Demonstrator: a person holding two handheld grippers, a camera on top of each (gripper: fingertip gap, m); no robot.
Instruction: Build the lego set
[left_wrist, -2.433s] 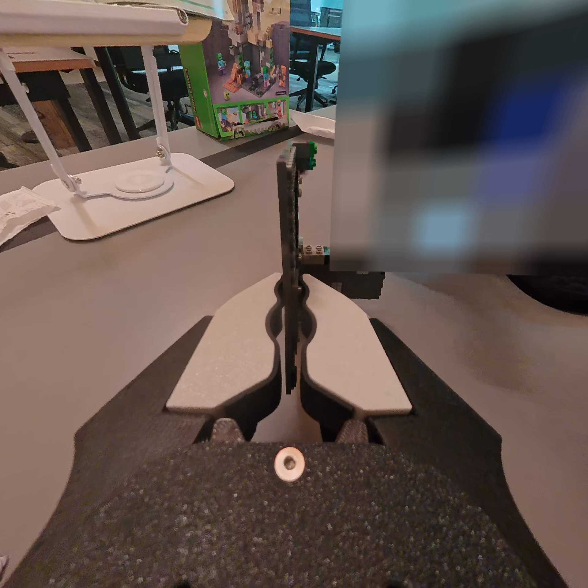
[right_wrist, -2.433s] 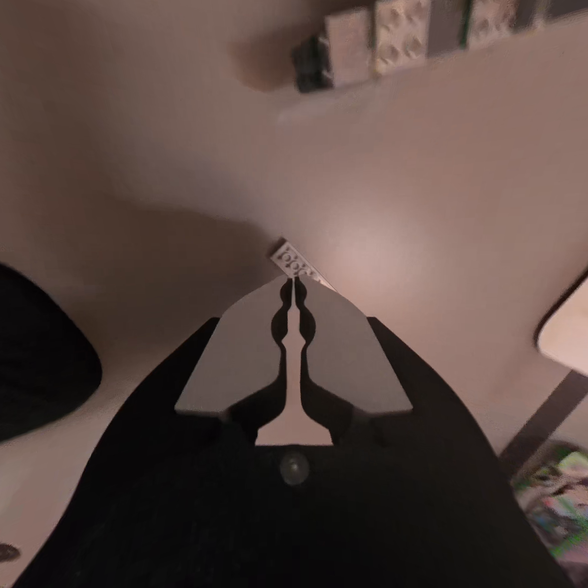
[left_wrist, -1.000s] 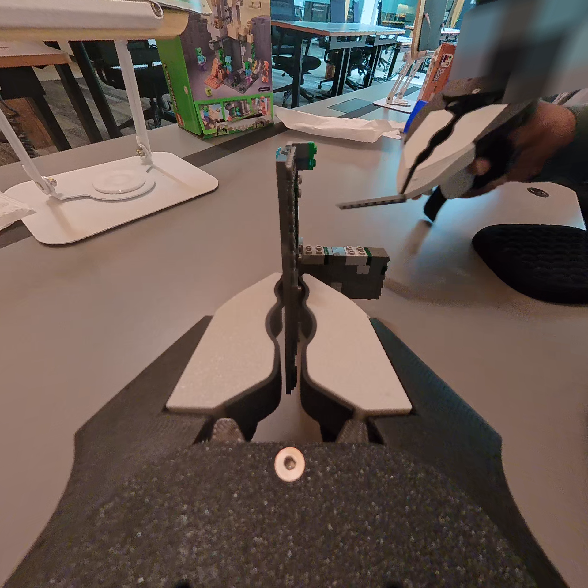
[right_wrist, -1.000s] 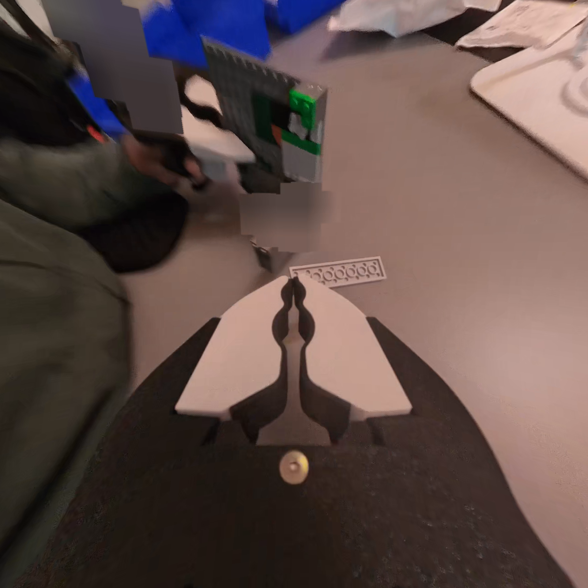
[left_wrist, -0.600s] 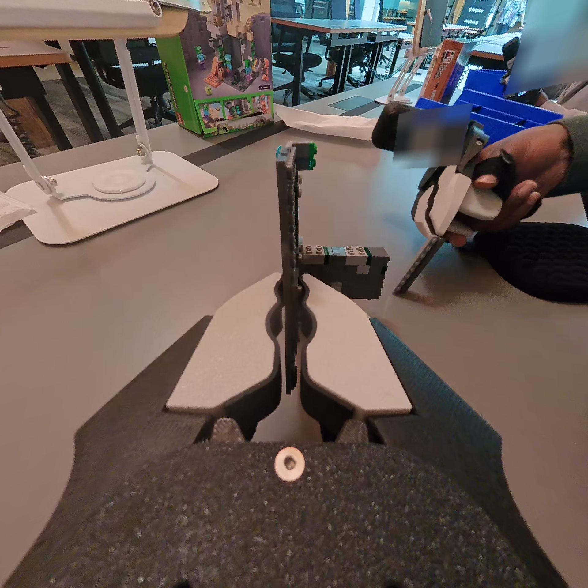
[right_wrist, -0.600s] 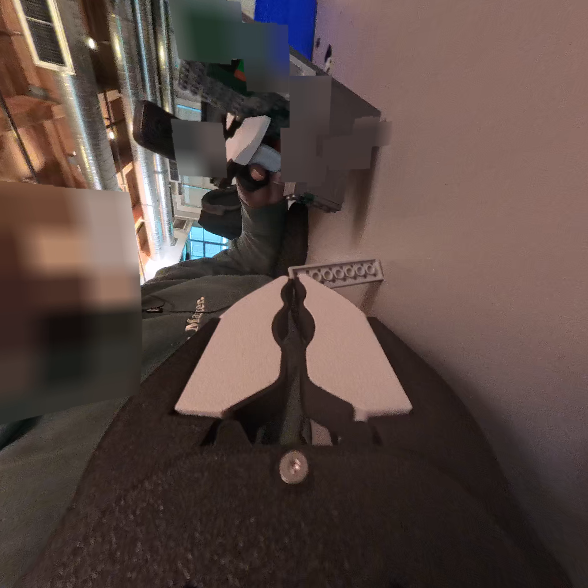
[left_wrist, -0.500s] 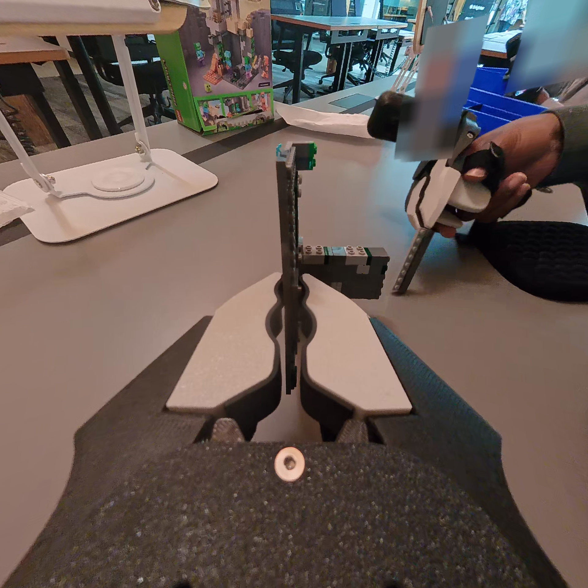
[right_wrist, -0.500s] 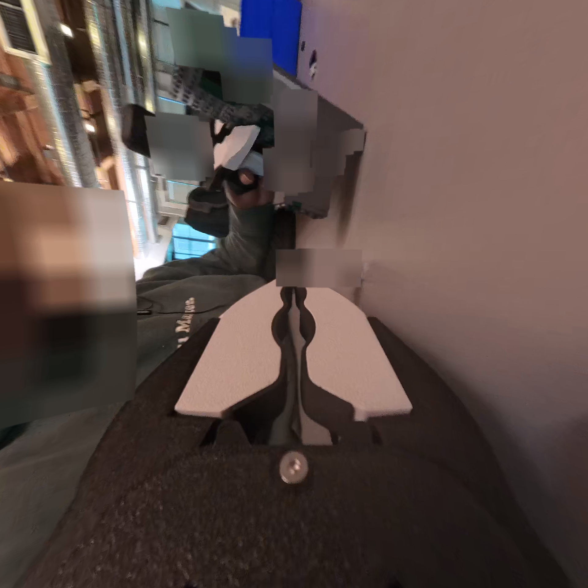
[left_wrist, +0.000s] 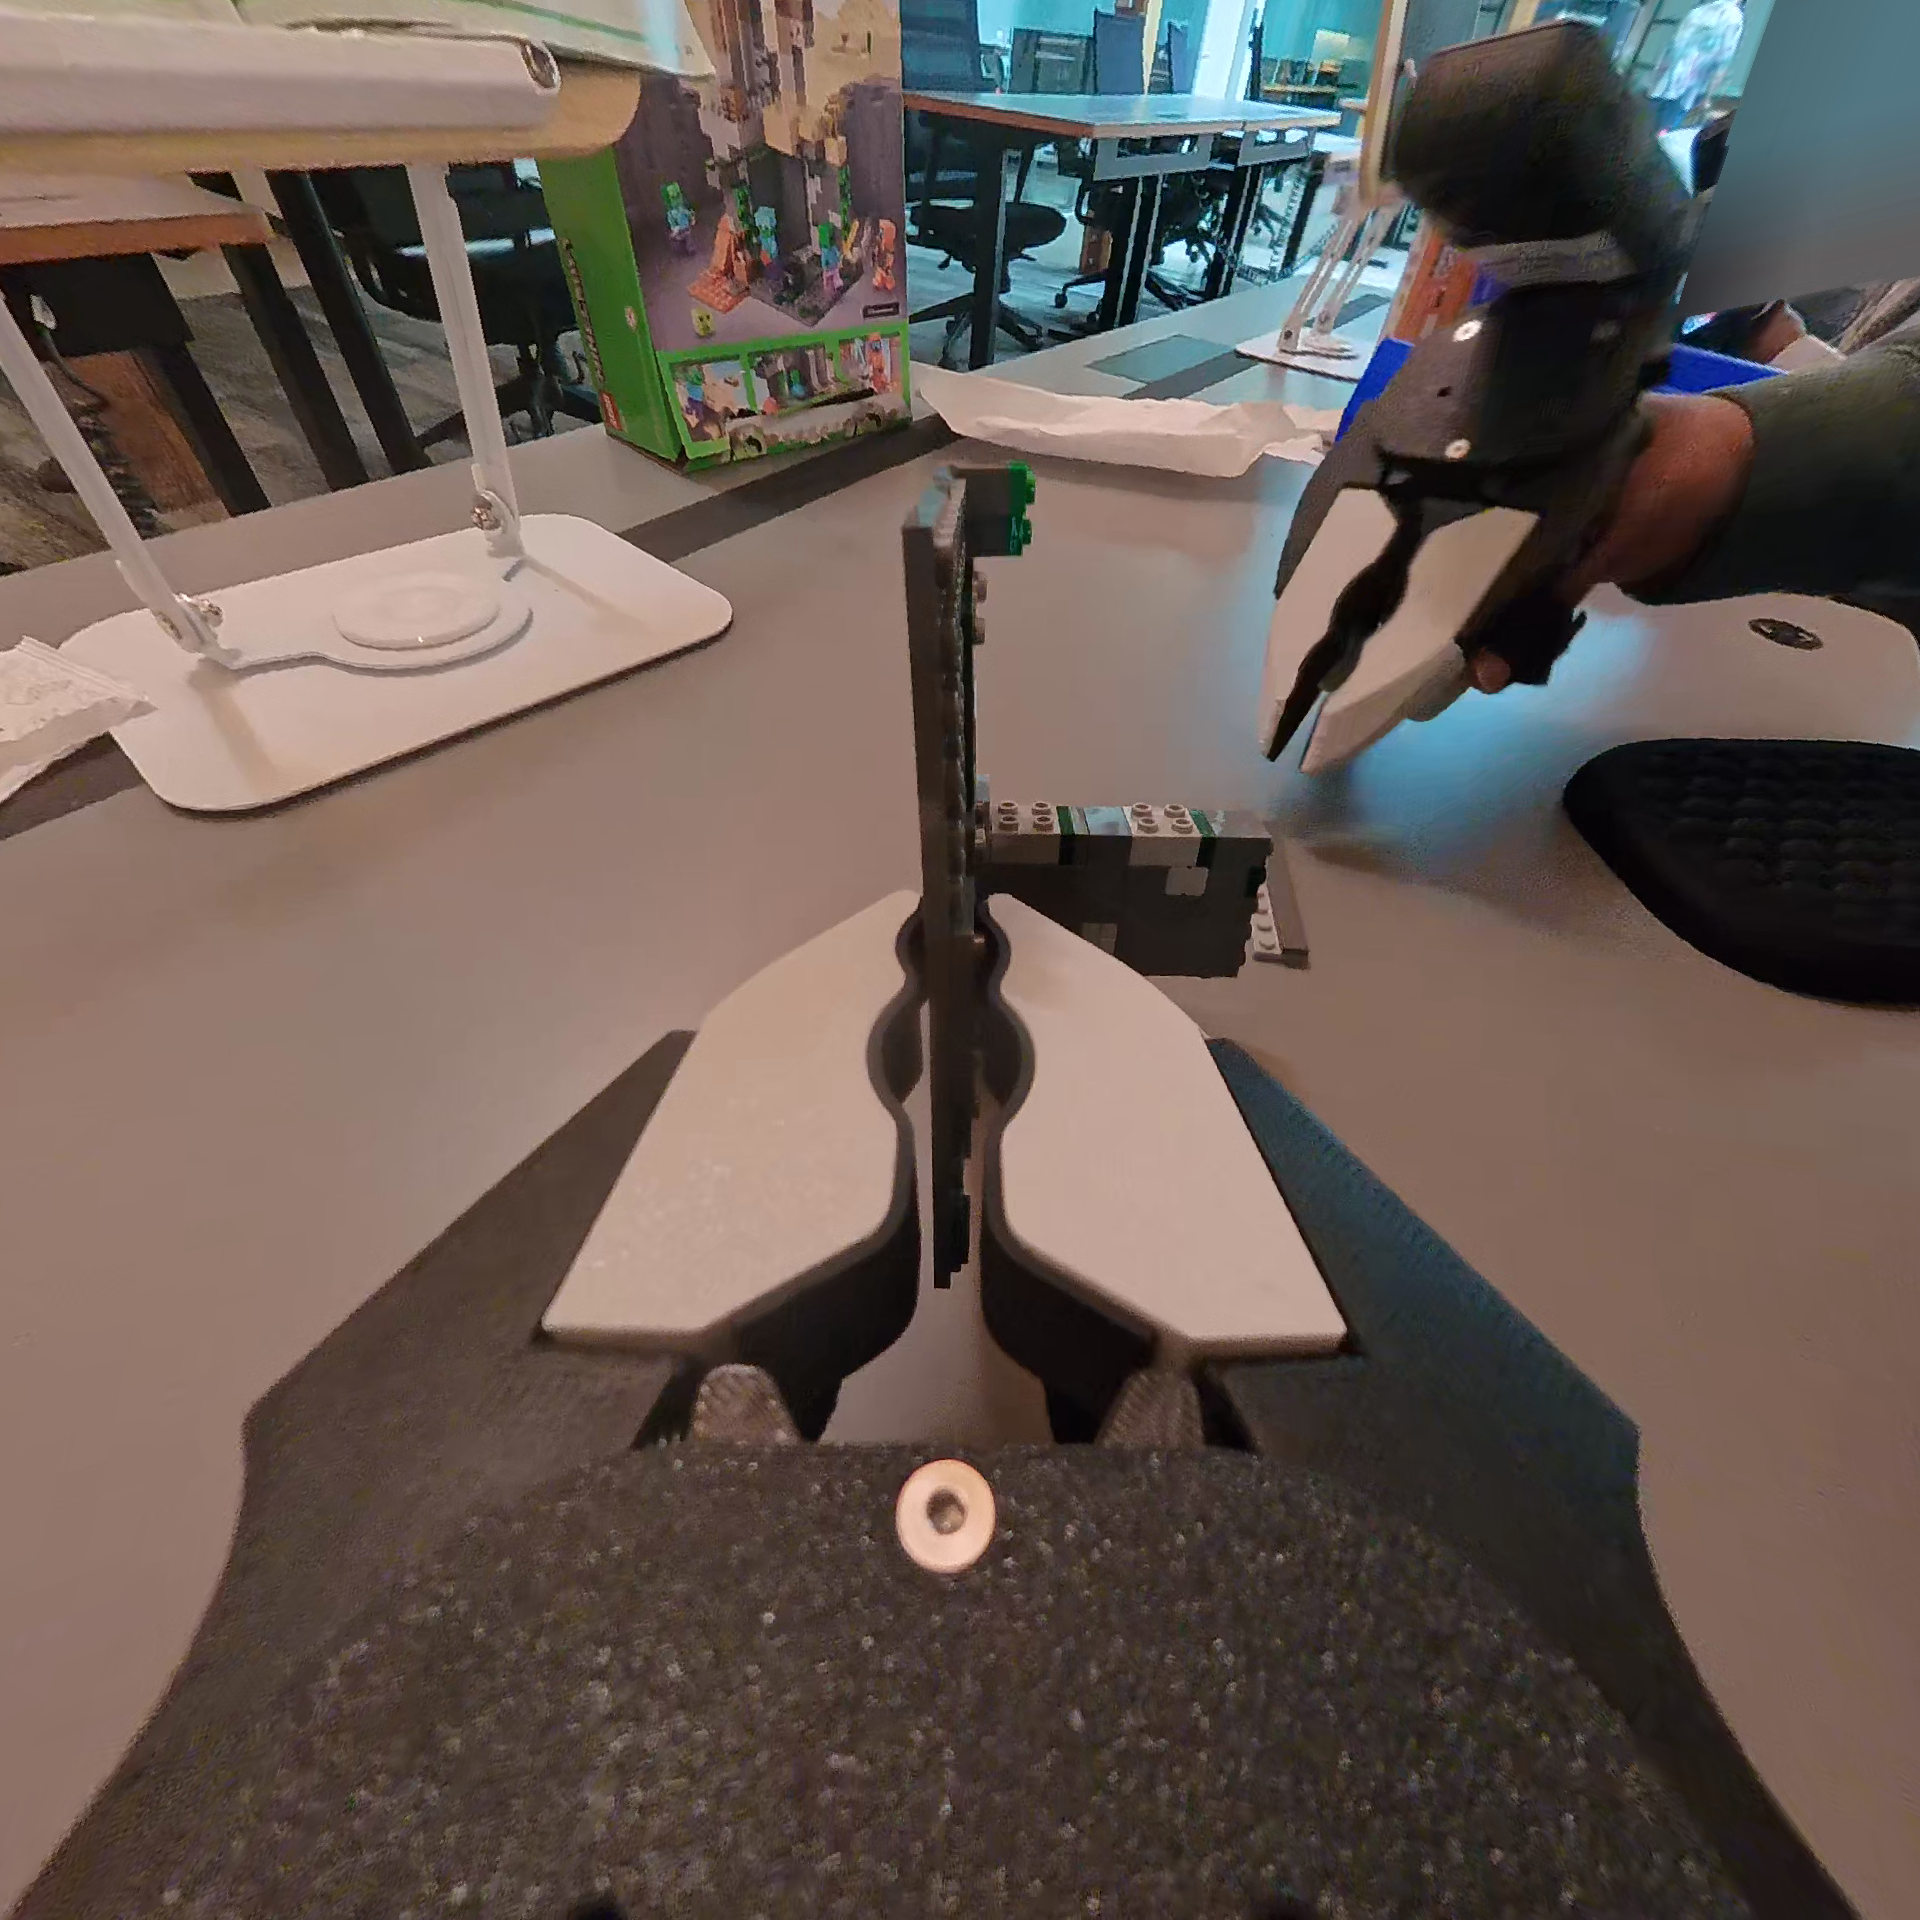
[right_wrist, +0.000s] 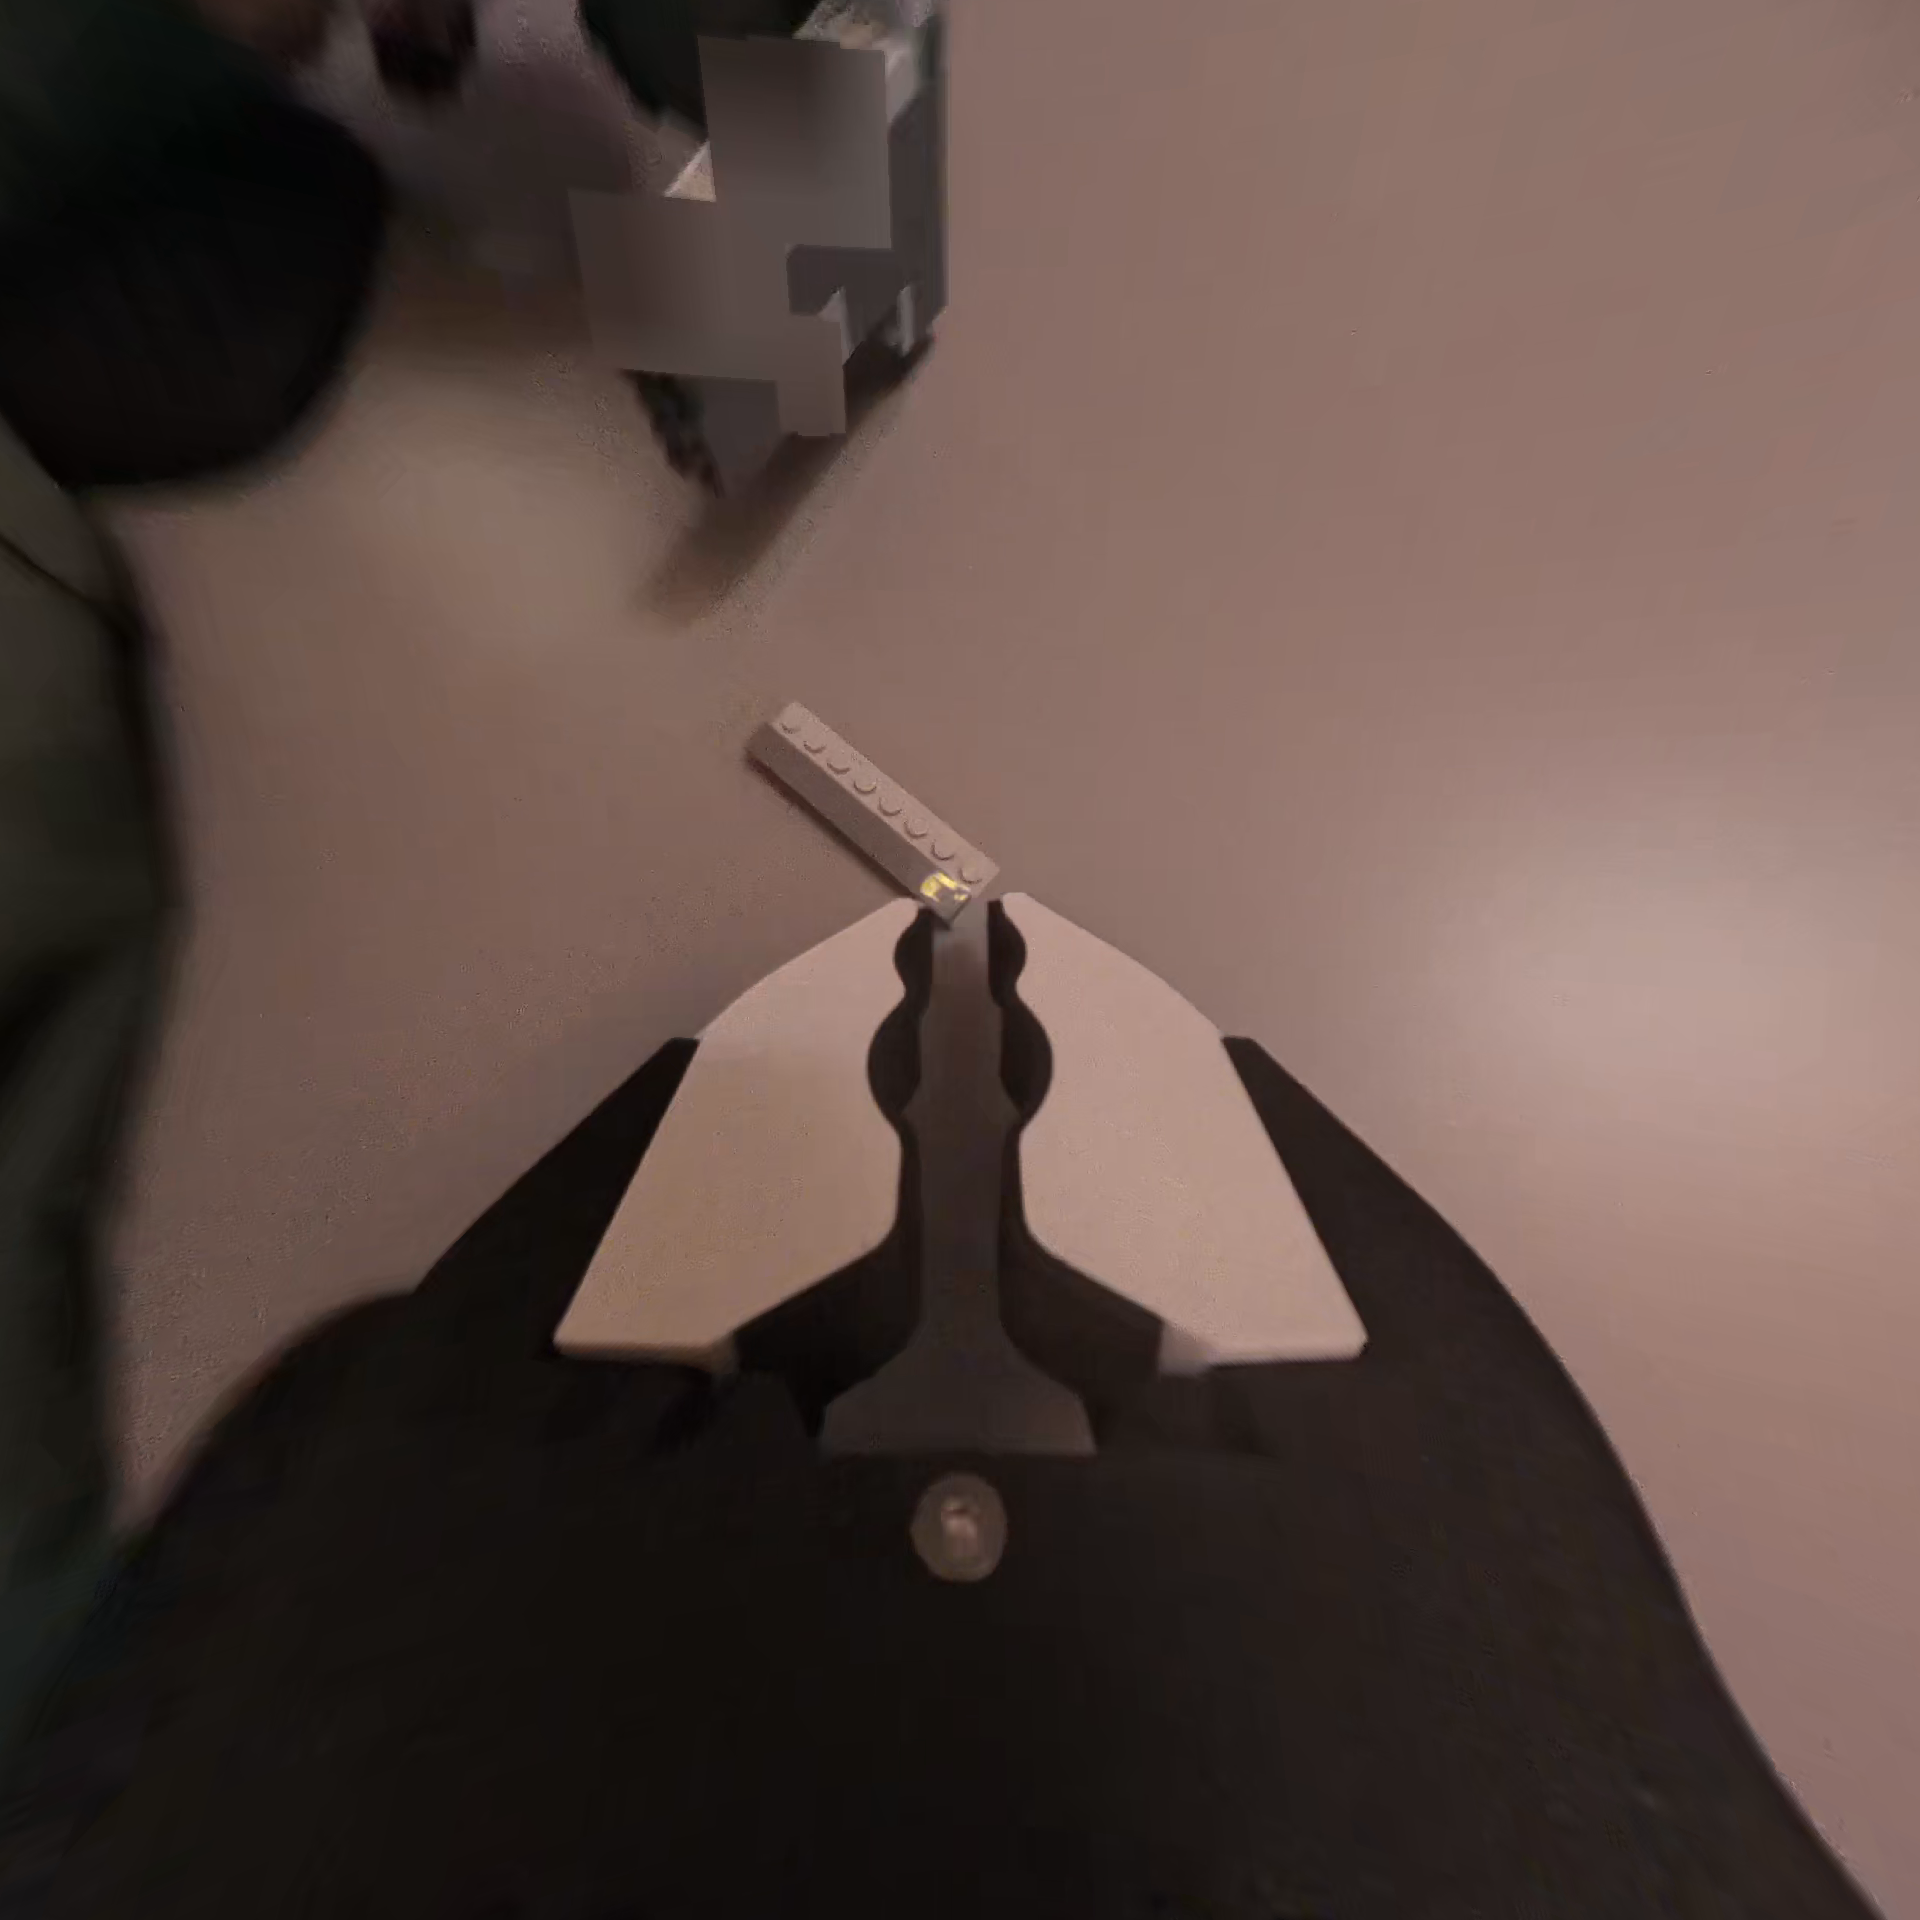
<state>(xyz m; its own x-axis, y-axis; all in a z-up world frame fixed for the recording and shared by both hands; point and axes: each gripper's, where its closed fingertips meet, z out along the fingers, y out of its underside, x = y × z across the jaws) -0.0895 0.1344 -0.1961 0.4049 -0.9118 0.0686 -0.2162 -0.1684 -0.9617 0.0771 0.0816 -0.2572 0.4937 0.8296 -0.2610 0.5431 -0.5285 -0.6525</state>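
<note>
My left gripper is shut on the edge of a dark grey baseplate, which it holds upright on edge over the table. A grey and green brick wall sticks out from the plate to the right, and a green brick sits at its top. A long light grey plate lies on the table against the wall's far end. In the right wrist view the same plate lies just beyond my right gripper, whose jaws stand slightly apart and empty. The right gripper also shows in the left wrist view, above the plate.
A green lego box and crumpled white paper lie at the back. A white stand base is at the left. A black pad is at the right, and a blue bin is behind the right hand. About 20 centimetres separates my left fingertips from my right. My right gripper's tips are some 6 centimetres from the long light grey plate. It is also in sight in the right wrist view.
My right gripper carried the light grey plate to the build and stood it on end. It has now let go and lifted away. The plate lies on the table. The left gripper has held still.
</note>
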